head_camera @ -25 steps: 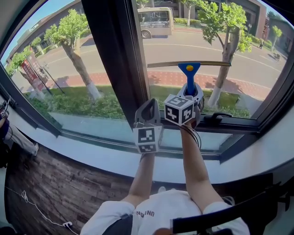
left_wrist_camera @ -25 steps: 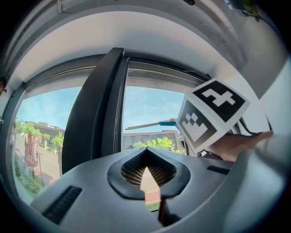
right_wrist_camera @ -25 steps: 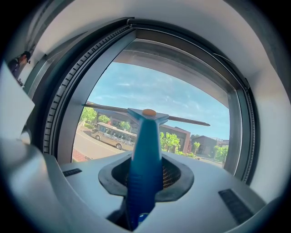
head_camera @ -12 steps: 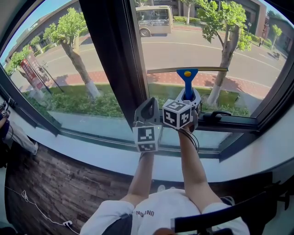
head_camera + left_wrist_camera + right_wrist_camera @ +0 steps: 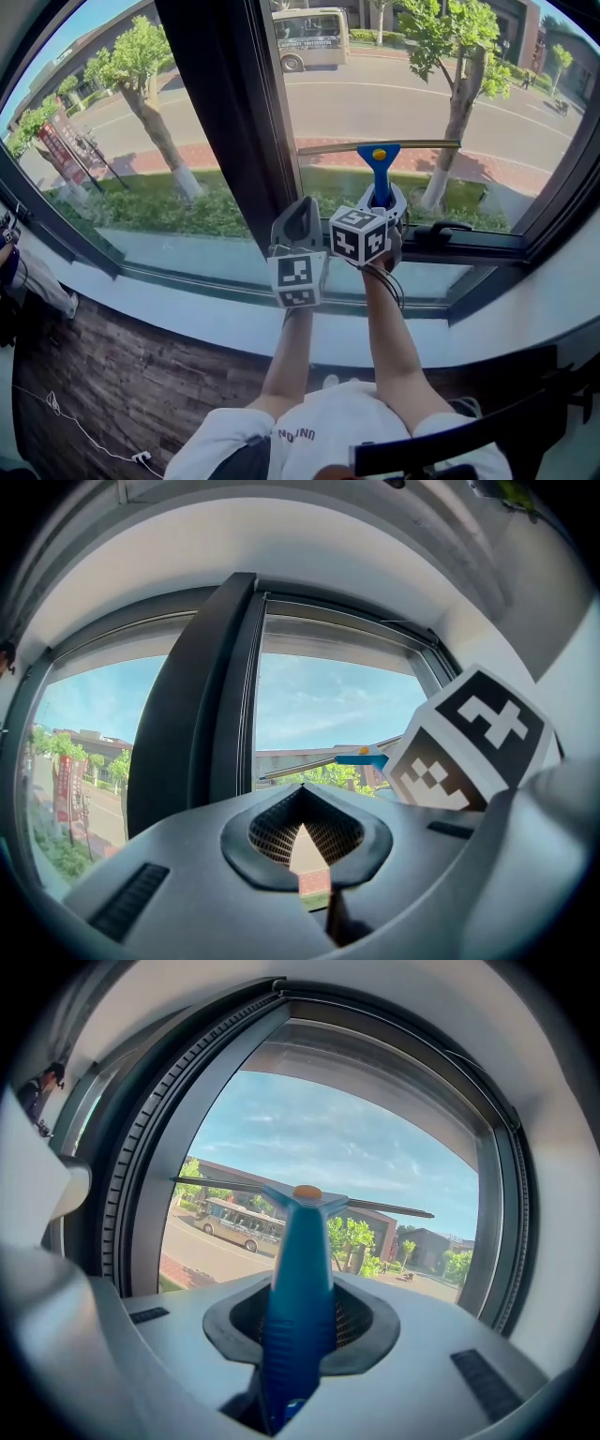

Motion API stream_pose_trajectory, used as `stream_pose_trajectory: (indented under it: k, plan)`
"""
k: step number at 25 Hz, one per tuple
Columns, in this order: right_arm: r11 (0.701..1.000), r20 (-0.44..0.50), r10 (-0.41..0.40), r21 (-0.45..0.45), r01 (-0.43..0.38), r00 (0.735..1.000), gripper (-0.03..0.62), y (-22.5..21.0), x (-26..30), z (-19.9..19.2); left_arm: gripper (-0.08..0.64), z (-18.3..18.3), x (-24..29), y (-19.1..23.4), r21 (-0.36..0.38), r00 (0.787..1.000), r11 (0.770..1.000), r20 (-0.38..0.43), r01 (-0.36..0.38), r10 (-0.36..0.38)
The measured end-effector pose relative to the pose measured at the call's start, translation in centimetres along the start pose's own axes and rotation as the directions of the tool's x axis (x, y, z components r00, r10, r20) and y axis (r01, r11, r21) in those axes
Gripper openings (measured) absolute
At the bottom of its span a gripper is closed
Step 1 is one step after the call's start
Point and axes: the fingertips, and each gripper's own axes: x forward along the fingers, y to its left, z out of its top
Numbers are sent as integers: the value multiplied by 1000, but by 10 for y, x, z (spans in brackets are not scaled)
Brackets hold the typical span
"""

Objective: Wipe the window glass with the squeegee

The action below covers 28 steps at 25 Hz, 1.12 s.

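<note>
Right hand-held gripper [image 5: 379, 204] clamped tight on blue handle of squeegee [image 5: 379, 161]; handle upright; blade horizontal at 12 o'clock of gripper, across lower part of window glass [image 5: 441, 84], right pane; left hand-held gripper [image 5: 300, 228] just beside, at 8 o'clock of right one; jaws closed together, nothing held; tips point up toward dark mullion [image 5: 220, 112] at 11 o'clock.

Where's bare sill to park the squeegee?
The white window sill is bare left of the left hand-held gripper, and right of the right hand-held gripper holding the blue-handled squeegee. Crowded at centre: both forearms cross it, near the black window latch.
</note>
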Motion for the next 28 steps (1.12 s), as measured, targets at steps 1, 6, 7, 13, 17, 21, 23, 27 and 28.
stream_pose_trajectory:
  k: [1,6,7,13,17,21,23,27,28]
  plan:
    - [1000,-4,1,0,-1,1000,104,0,0,-2,3,-1,0,0,0,1000,1000,-2,0,0]
    - [1000,-29,6,2,-6,1000,104,3,1,-15,3,-5,0,0,5,1000,1000,-16,8,-8]
    - [1000,-32,7,1,-7,999,104,3,1,-17,2,-6,0,0,7,1000,1000,-19,11,-11]
    - [1000,-45,12,1,-12,999,104,5,2,-29,3,-14,-1,0,10,999,1000,-38,23,-22]
    - [1000,-57,15,3,-15,998,103,5,4,-39,3,-19,-2,1,9,998,1000,-55,28,-28]
    - [1000,-74,19,11,-18,997,103,9,5,-50,3,-24,-3,3,14,998,1000,-62,26,-25]
    - [1000,-80,22,16,-21,997,103,11,4,-54,3,-26,-5,5,16,997,1000,-70,24,-23]
    - [999,-87,33,22,-31,996,103,11,4,-60,3,-26,-5,7,14,998,1000,-65,19,-18]
    - [999,-89,37,24,-35,995,103,12,4,-60,3,-26,-4,8,14,998,1000,-67,20,-19]
